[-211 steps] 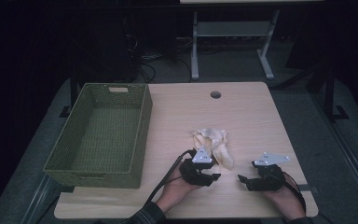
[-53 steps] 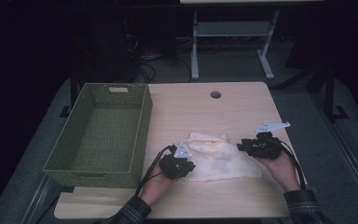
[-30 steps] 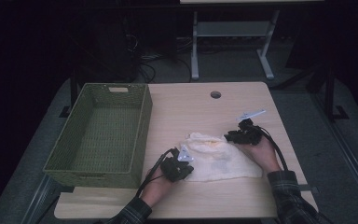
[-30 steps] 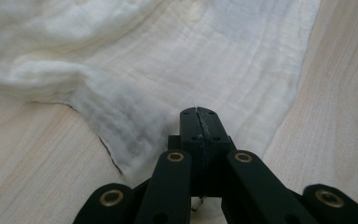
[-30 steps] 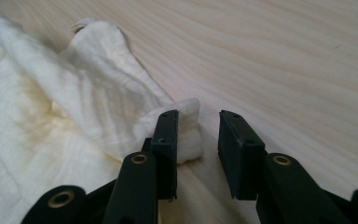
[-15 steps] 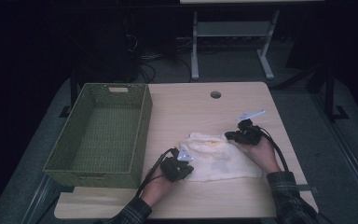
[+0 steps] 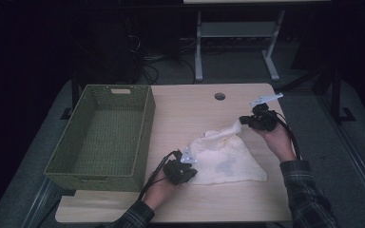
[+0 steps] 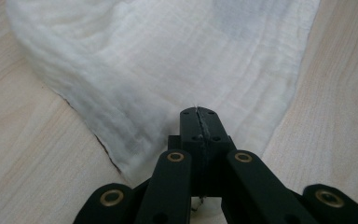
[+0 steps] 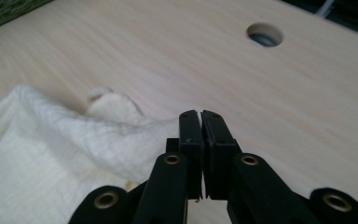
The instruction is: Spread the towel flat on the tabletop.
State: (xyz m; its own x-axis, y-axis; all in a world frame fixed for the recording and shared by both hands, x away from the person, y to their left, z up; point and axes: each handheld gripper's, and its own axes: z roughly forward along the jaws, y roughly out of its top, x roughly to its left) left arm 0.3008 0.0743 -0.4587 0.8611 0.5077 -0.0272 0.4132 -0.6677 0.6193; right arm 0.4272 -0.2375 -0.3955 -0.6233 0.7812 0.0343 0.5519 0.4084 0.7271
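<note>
The cloth (image 7: pixel 225 159) lies on the table (image 7: pixel 190 109) beside the basket (image 7: pixel 102 135). The left tool (image 7: pixel 186 161) clamps its near corner; the right tool (image 7: pixel 245 121), just closed, clamps the far corner, raised. Folding is underway; next, carry that corner across to the opposite edge.

Each hand-held tool, left tool (image 7: pixel 179 170) and right tool (image 7: pixel 259 119), has black linked jaws with brass-coloured pivot pins, a trailing black cable and a grey plate; both sleeves are dark plaid.
</note>
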